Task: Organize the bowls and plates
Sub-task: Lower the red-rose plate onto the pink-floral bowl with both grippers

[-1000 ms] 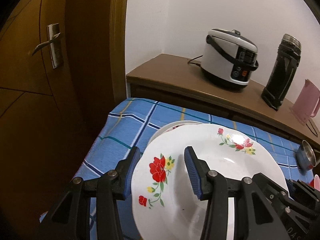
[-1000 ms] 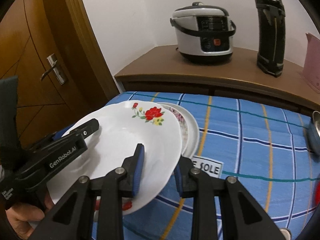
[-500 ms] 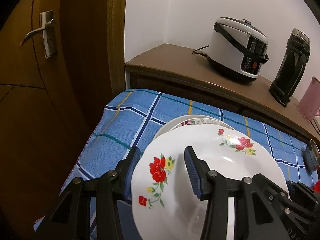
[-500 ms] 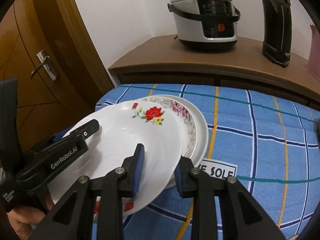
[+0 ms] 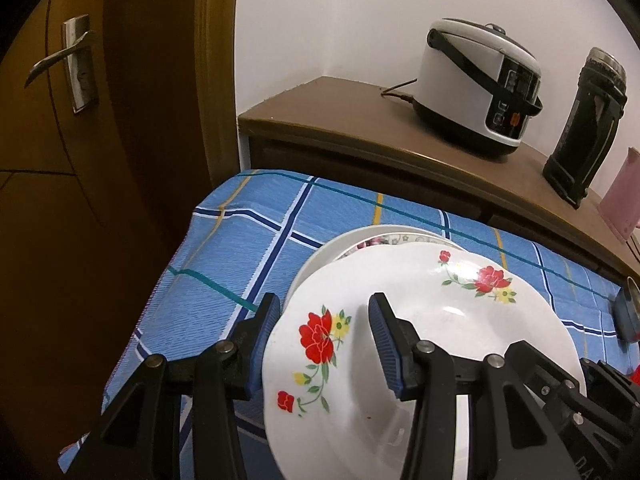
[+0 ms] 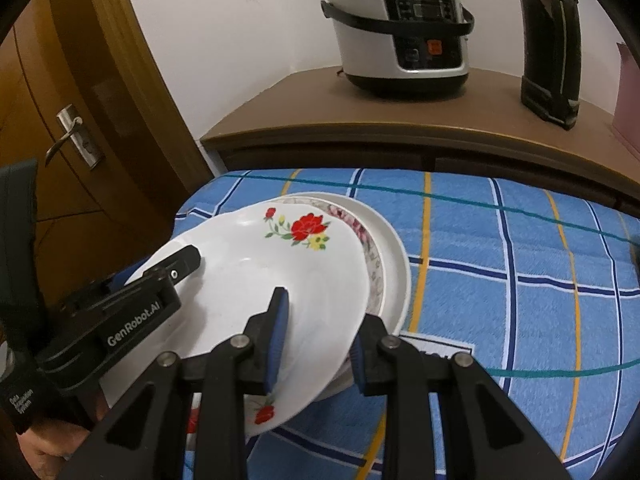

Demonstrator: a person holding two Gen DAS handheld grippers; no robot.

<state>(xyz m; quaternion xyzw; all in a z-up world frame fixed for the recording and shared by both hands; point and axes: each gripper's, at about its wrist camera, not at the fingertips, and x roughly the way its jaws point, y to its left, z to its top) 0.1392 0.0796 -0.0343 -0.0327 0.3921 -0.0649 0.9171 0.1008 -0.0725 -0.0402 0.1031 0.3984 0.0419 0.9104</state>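
Observation:
A white plate with red flowers [image 5: 432,332] is held by both grippers above a stack of plates [image 5: 384,238] on the blue checked tablecloth. My left gripper [image 5: 320,344] is shut on the plate's near-left rim. My right gripper [image 6: 316,340] is shut on its near-right rim. In the right wrist view the flowered plate [image 6: 272,272] covers most of the stack [image 6: 384,256], which shows a floral-rimmed plate on a plain white one. The left gripper [image 6: 160,276] shows there at the plate's left edge.
A wooden cabinet [image 6: 360,120] behind the table carries a rice cooker [image 6: 400,28], a black flask [image 6: 550,40] and a pink jug [image 5: 624,204]. A metal bowl [image 5: 626,308] sits at the table's right. A wooden door [image 5: 80,120] stands left. A label [image 6: 440,354] lies by the stack.
Both grippers have carried the flowered plate forward and lower, so it now covers more of the stack on the table.

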